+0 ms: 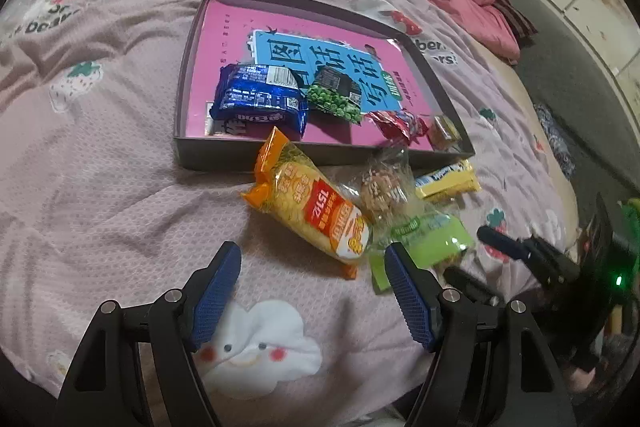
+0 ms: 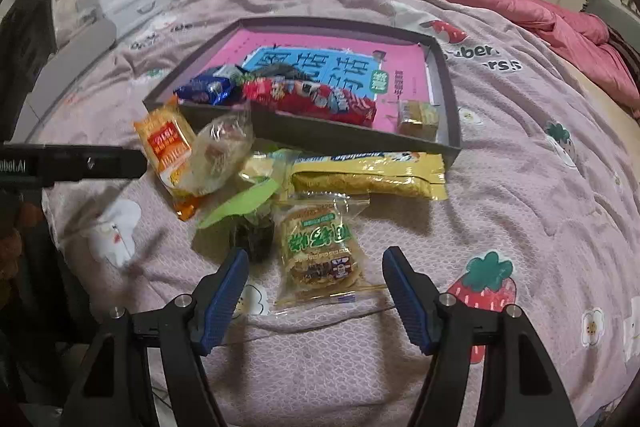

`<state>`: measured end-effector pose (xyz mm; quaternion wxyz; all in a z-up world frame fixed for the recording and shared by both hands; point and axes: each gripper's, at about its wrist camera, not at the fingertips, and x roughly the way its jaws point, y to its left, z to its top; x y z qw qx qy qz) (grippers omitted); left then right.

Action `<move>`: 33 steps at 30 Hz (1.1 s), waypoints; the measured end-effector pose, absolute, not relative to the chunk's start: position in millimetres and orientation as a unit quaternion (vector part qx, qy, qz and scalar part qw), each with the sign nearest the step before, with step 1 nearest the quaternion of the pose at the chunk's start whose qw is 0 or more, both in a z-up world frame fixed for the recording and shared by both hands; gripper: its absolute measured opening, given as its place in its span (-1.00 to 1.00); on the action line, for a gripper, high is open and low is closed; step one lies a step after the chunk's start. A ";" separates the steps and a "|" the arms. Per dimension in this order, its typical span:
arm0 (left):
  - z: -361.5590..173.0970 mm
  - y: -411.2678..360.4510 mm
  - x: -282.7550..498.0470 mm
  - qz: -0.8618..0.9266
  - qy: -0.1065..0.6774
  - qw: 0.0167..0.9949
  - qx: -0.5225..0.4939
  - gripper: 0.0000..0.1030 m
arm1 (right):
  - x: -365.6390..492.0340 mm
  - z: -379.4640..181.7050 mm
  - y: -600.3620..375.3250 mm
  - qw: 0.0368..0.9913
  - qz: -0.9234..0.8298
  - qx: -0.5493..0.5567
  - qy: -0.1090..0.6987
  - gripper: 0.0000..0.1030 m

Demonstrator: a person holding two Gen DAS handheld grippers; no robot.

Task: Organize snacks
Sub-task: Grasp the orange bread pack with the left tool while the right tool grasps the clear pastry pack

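The far half of the shallow box (image 1: 188,67) is bare, its pink book cover (image 2: 404,75) unoccupied, so there is room to pass over the low wall there. The near half is crowded: a blue packet (image 1: 256,99), a green pea packet (image 1: 334,95), a red packet (image 2: 308,99) and a small gold box (image 2: 418,119) lie close together. In front of the box a heap blocks the near wall: an orange packet (image 1: 316,207), a clear bag (image 1: 384,187), a long yellow packet (image 2: 368,173), a green wrapper (image 2: 244,201) and a cake packet (image 2: 320,251). The quilt (image 1: 100,167) to the left of the heap and to its right (image 2: 540,207) lies open.
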<state>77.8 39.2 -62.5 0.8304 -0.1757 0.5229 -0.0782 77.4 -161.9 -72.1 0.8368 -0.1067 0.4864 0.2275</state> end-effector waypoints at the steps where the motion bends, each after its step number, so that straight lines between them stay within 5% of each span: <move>1: -64.5 39.0 80.6 -0.077 0.523 0.829 -0.182 0.47 | 78.0 -74.0 -160.7 0.836 0.226 -0.112 0.487 0.34; 24: -96.0 37.9 124.8 -0.025 0.531 0.811 -0.245 0.44 | 91.0 -89.8 -151.3 0.832 0.237 -0.146 0.480 -0.13; 33: -95.3 39.5 123.0 -0.025 0.532 0.816 -0.227 -0.13 | 89.6 -69.3 -170.5 0.850 0.237 -0.091 0.461 -0.14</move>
